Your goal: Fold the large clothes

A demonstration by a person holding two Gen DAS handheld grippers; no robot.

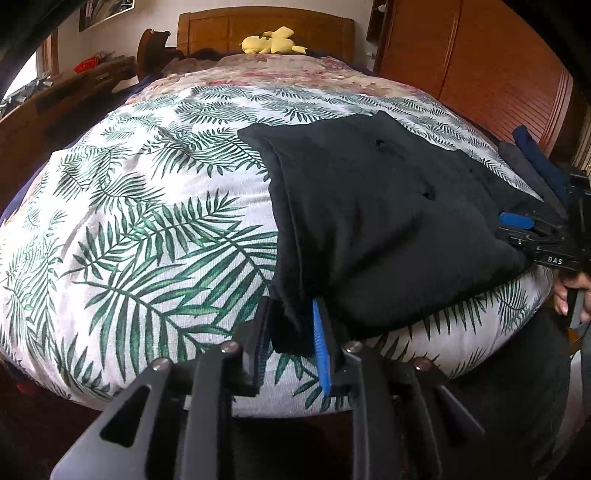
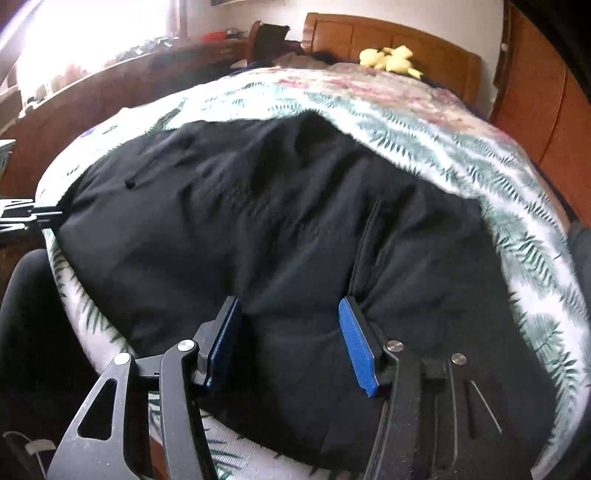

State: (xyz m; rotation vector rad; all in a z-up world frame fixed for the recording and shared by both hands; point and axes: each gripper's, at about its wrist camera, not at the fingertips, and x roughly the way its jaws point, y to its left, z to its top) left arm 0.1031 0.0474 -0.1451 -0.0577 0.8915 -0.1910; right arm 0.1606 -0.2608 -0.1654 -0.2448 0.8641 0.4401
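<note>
A large black garment [image 1: 376,221] lies partly folded on the near right part of a bed with a palm-leaf cover [image 1: 147,221]. My left gripper [image 1: 291,328] is shut on the garment's near left corner at the bed's front edge. In the right wrist view the garment [image 2: 258,221] fills the middle of the bed. My right gripper [image 2: 288,336] has its jaws wide apart, resting over the near edge of the cloth, which bunches between the blue pads [image 2: 356,347]. The right gripper also shows at the right edge of the left wrist view [image 1: 524,225].
A yellow plush toy [image 1: 271,40] lies by the wooden headboard [image 1: 258,27]. A wooden wardrobe [image 1: 480,55] stands on the right, a long wooden desk [image 2: 110,85] on the left under a bright window. Dark folded clothes [image 1: 535,166] lie at the bed's right edge.
</note>
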